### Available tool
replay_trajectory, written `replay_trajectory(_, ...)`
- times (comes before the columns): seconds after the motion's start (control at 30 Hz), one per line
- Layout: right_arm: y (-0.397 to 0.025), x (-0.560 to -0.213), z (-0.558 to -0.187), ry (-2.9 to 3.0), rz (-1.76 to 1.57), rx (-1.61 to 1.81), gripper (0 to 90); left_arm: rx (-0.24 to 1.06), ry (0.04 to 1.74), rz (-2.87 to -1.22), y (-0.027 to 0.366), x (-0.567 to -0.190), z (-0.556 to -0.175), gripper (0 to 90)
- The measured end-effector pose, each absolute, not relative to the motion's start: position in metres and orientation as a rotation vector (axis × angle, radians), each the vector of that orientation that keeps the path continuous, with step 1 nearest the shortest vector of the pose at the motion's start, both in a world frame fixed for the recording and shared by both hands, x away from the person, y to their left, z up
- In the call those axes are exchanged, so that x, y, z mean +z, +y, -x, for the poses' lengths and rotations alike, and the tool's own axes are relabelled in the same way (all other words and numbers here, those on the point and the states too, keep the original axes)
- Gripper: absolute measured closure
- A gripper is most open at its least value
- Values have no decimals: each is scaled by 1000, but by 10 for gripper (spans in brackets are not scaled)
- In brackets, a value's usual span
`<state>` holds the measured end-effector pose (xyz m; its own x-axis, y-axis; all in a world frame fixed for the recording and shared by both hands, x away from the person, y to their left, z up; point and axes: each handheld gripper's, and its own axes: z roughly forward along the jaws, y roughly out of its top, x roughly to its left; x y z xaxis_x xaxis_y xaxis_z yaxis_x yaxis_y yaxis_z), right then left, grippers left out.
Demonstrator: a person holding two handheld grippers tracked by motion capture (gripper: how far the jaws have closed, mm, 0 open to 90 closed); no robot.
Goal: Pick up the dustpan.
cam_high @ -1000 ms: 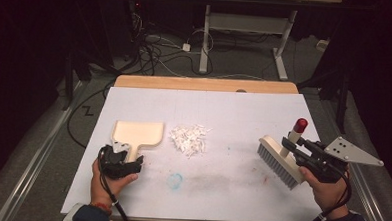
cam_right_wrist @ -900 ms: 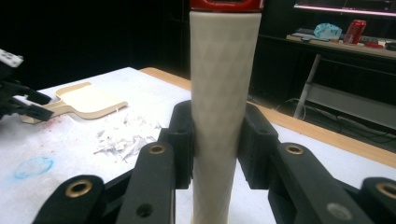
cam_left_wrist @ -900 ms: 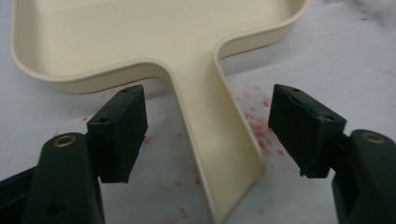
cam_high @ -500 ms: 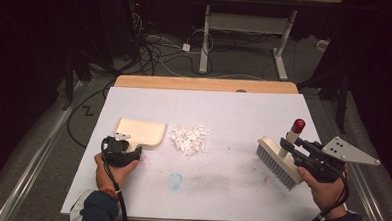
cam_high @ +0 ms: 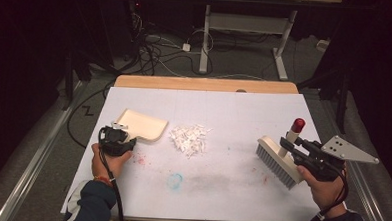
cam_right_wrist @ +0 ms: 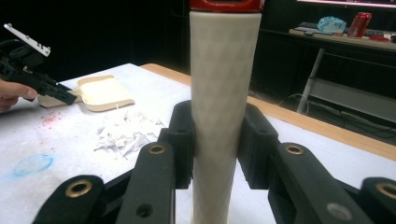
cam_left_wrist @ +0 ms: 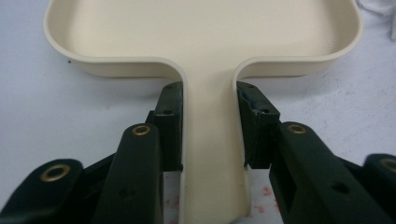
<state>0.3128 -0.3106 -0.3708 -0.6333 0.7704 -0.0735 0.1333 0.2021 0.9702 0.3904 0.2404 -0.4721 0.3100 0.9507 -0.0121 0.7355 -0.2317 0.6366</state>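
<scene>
A red can (cam_right_wrist: 363, 20) stands on a far desk (cam_right_wrist: 327, 37)

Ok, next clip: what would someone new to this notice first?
Probably the heap of white paper scraps at the middle of the white table. Flanking it, the left tongs clamp the handle of a cream dustpan lying just left of the heap, and the right tongs grip the red-capped handle of a brush held bristles-down at the table's right side.
</scene>
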Motion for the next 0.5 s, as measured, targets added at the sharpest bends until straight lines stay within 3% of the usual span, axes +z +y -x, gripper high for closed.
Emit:
replay_trajectory(0.23, -311, -372, -314, 1923, -841, 1458, 704, 601, 1409, -2072, 249, -445, -373, 639)
replay_trajectory(0.5, -313, -372, -314, 1920, -844, 1455, 704, 568, 1343, -2156, 250, -437, -357, 639)
